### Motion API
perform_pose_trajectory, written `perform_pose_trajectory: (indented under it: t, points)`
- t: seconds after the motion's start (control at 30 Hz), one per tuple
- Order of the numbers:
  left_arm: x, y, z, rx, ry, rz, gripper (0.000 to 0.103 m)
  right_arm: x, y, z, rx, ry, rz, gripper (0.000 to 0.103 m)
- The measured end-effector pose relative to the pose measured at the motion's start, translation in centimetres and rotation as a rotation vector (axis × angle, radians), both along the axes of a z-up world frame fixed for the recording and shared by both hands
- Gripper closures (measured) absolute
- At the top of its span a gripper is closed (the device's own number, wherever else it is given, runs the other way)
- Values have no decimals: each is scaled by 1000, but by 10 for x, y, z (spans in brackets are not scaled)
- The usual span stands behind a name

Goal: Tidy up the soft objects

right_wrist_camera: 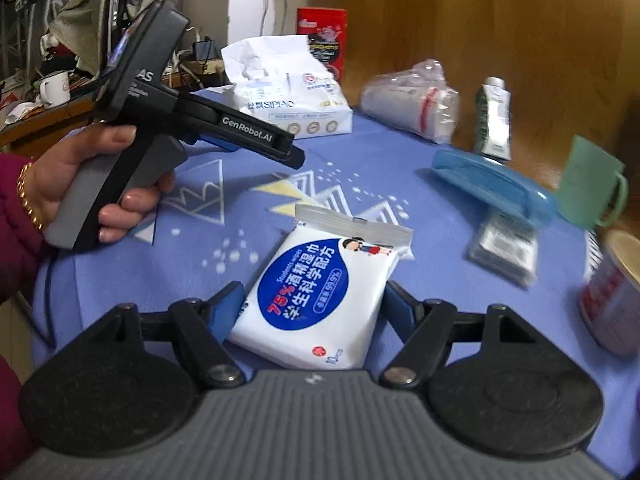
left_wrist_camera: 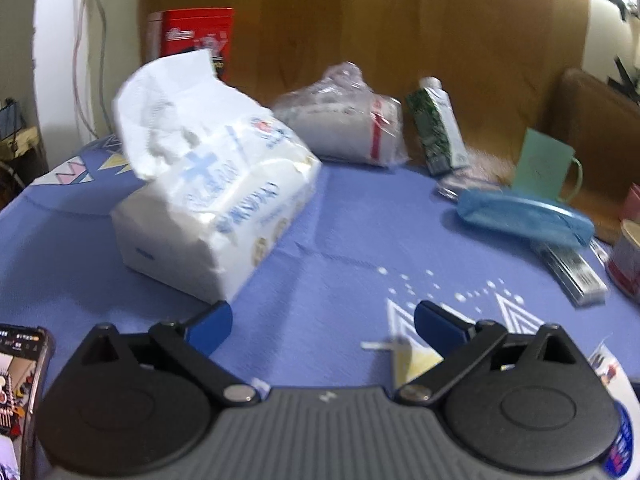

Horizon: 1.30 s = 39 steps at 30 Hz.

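A white tissue pack [left_wrist_camera: 216, 200] with a sheet sticking out of its top lies on the blue tablecloth [left_wrist_camera: 360, 232], just ahead and left of my left gripper [left_wrist_camera: 324, 320]. That gripper stands open wide with nothing between its fingers. The right wrist view shows the tissue pack [right_wrist_camera: 288, 96] at the back, and a hand holding the left gripper [right_wrist_camera: 288, 150] in front of it. My right gripper [right_wrist_camera: 314, 304] is shut on a white and blue wet wipes pack [right_wrist_camera: 316, 292], with a pad against each long side.
At the back lie a plastic-wrapped white bundle [right_wrist_camera: 412, 108], a green-white carton [right_wrist_camera: 494, 120] and a red box [right_wrist_camera: 324, 36]. To the right are a blue case [right_wrist_camera: 492, 184], a green mug [right_wrist_camera: 592, 184], a small packet [right_wrist_camera: 504, 248] and a red-white cup [right_wrist_camera: 612, 292]. A wooden panel backs the table.
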State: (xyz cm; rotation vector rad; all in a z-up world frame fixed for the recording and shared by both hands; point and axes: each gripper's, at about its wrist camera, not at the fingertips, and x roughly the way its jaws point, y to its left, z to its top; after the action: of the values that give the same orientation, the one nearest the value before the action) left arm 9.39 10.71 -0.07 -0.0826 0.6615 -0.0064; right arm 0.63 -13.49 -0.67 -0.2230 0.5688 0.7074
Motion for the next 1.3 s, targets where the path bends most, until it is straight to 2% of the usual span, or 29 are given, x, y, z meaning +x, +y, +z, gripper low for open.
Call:
perform_pose_trajectory:
  t: [0.13, 0.27, 0.33, 0.5, 0.83, 0.97, 1.13, 1.23, 1.3]
  points:
    - [-5, -19, -2, 37, 11, -32, 1, -8, -16, -1, 32, 10, -66, 16]
    - [0, -41, -3, 115, 19, -82, 1, -10, -26, -2, 62, 23, -93, 13]
    - [7, -47, -4, 115, 36, -102, 1, -10, -29, -2, 76, 35, -110, 12]
    - [19, -48, -5, 105, 48, -80, 0, -13, -38, -4, 101, 41, -133, 12]
    - [13, -48, -7, 102, 28, -50, 0, -16, -43, -4, 108, 51, -148, 11]
    - [13, -60, -6, 149, 10, -63, 0, -16, -42, -4, 95, 48, -148, 10]
    - [15, -76, -7, 127, 14, -117, 0, -17, -42, -4, 80, 40, -163, 10]
    - [14, -80, -7, 152, 4, -122, 0, -19, -44, -4, 71, 37, -184, 10]
    - [13, -79, -7, 141, 6, -120, 0, -18, -48, -5, 75, 41, -202, 10]
